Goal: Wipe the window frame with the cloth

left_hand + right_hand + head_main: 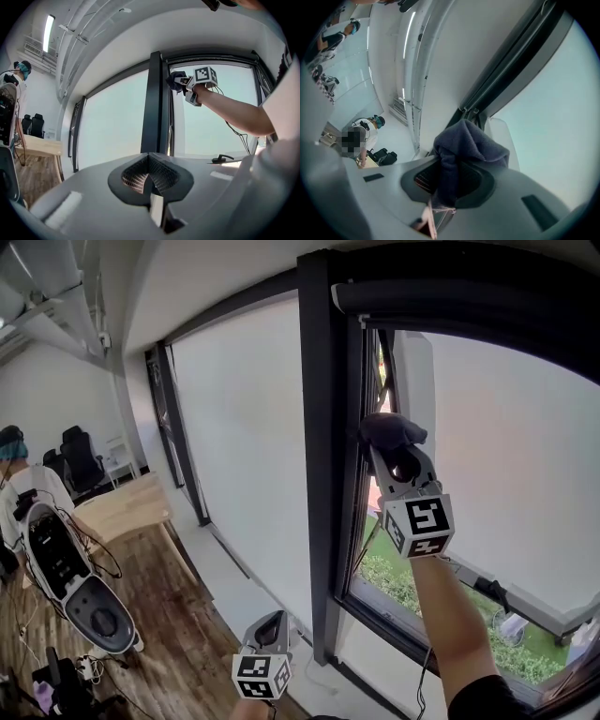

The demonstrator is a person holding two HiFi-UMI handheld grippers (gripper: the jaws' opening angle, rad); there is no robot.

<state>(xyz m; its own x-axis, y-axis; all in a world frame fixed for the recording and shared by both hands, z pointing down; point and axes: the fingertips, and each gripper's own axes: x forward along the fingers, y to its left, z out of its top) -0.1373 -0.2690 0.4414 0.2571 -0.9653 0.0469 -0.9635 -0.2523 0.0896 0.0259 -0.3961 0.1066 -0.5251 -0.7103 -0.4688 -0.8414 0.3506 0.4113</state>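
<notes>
Right gripper view: cloth [469, 139] clamped in right claw [444, 180].

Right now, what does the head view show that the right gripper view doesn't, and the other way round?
Only the head view shows the left gripper held low, the wooden floor and the greenery outside the window gap. Only the right gripper view shows the cloth running down between that gripper's fingers, clamped there. Both show the dark cloth at the tip of the right gripper, up by the dark window frame, and a person far back in the room.
</notes>
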